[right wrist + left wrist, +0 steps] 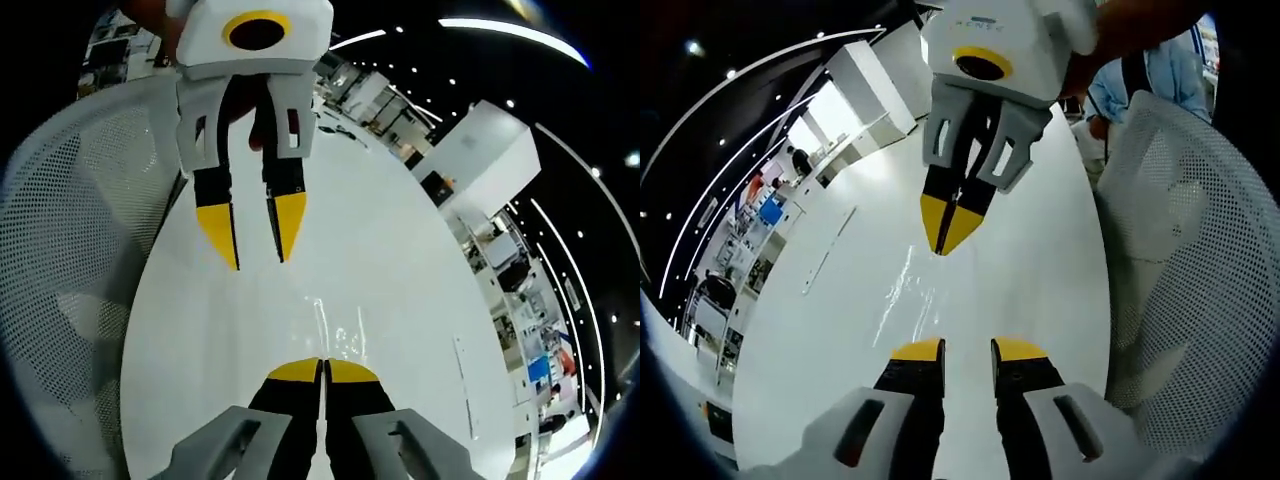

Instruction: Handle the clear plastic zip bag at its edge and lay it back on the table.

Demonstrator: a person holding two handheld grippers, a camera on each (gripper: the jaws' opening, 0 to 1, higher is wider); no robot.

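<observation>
Left gripper (966, 349) fingers apart, right gripper (322, 367) fingers pinched together on the zip bag (908, 290) edge, I judge; bag lies flat on the desk (840, 330).

table (1040, 260): glossy white, streaked with pale glints of light
zip bag (908, 285): clear, colourless, read only by thin white shine lines on the white top
left gripper (967, 349): yellow tips, black fingers, light grey body near the camera
right gripper (952, 225): yellow tips over black, grey fingers, white housing with a yellow ring round a dark centre
mesh chair (1200, 260): white, fine dotted perforation pattern, on the right in the left gripper view
person's sleeve (1165, 70): light blue with a dark strap, far right
bin on far shelves (771, 210): blue
ceiling (560, 90): black with white light strips and small white dots
</observation>
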